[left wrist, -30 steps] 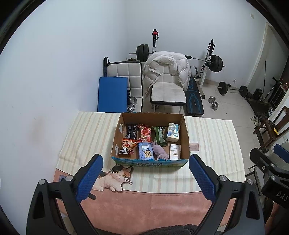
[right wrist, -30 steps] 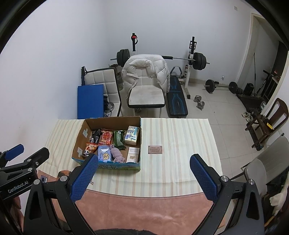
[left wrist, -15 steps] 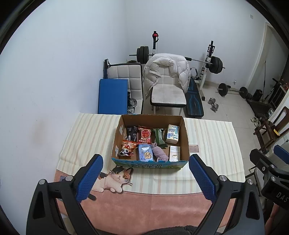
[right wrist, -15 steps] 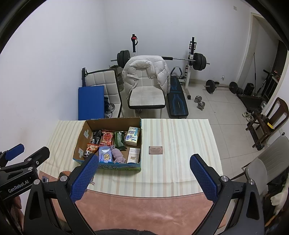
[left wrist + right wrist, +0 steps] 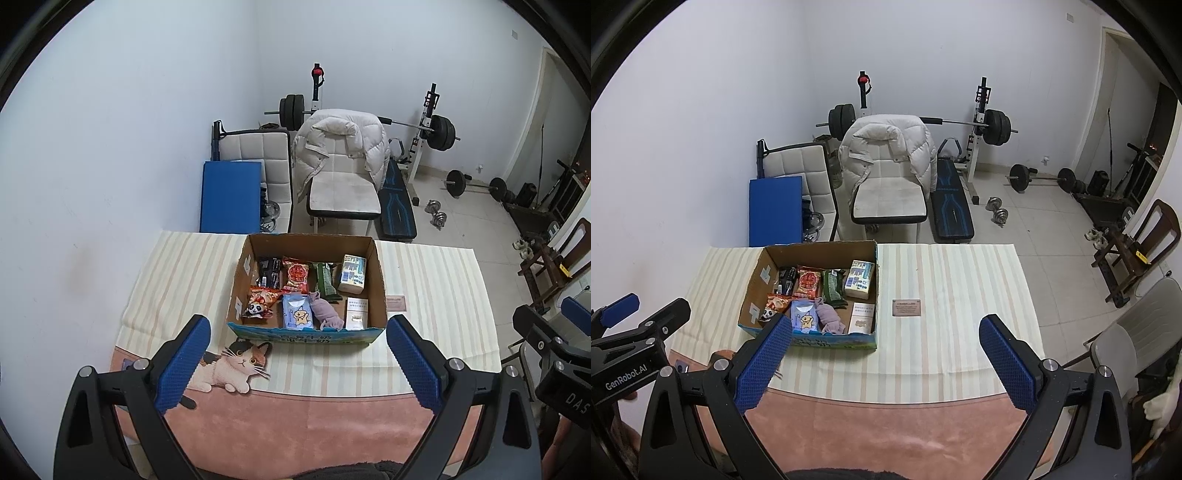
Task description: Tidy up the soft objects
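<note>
Left gripper (image 5: 297, 360): jaws opening to full width, nothing between them, poised above the near table edge. Right gripper (image 5: 884, 356): jaws wide, empty, likewise short of the box (image 5: 380, 291).

The box is brown corrugated card with a blue printed near wall, sitting on a striped cloth (image 5: 184, 280) left of centre. Inside, packed close:
- purple cloth (image 5: 325, 312) — limp, crumpled, near middle; judged very light and yielding, best pinched at its bunched centre.
- blue pack (image 5: 297, 314) just left of it — soft film, likely slick; take across the narrow sides.
- red packet (image 5: 296, 275) and green packet (image 5: 324, 282) at the far side — crinkly, puffed, liable to crush.
- panda packet (image 5: 258, 301) near left — glossy, light.
- two cartons (image 5: 352, 275) at right — stiff, flat-faced.

A small card (image 5: 906, 307) lies flat on the cloth right of the box.
</note>
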{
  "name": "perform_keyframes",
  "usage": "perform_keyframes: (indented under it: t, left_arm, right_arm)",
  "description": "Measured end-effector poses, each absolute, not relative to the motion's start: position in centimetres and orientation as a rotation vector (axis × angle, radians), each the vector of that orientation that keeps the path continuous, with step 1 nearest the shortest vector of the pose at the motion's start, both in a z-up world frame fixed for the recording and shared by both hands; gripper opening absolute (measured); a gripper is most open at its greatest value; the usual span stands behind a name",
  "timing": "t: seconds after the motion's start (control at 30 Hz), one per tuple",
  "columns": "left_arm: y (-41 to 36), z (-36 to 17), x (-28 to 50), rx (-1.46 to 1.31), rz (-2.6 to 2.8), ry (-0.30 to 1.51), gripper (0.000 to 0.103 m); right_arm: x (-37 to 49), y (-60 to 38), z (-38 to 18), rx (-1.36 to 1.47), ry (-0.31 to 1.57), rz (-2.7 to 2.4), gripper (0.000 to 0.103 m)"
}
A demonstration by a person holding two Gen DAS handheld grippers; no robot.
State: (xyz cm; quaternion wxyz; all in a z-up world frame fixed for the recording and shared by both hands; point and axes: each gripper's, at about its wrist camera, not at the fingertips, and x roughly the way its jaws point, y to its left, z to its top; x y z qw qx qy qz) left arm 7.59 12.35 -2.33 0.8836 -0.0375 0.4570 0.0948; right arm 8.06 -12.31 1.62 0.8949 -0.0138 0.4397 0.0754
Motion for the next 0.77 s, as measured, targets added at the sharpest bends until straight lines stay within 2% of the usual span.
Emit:
perform_keyframes:
  t: [0.77]
  left_arm:
    - [13.29,-2.4,8.07,-0.079,0.189,0.944,0.103]
  right_arm:
    - [7.75,-12.24,1.71,-0.034,0.899,0.138,0.103]
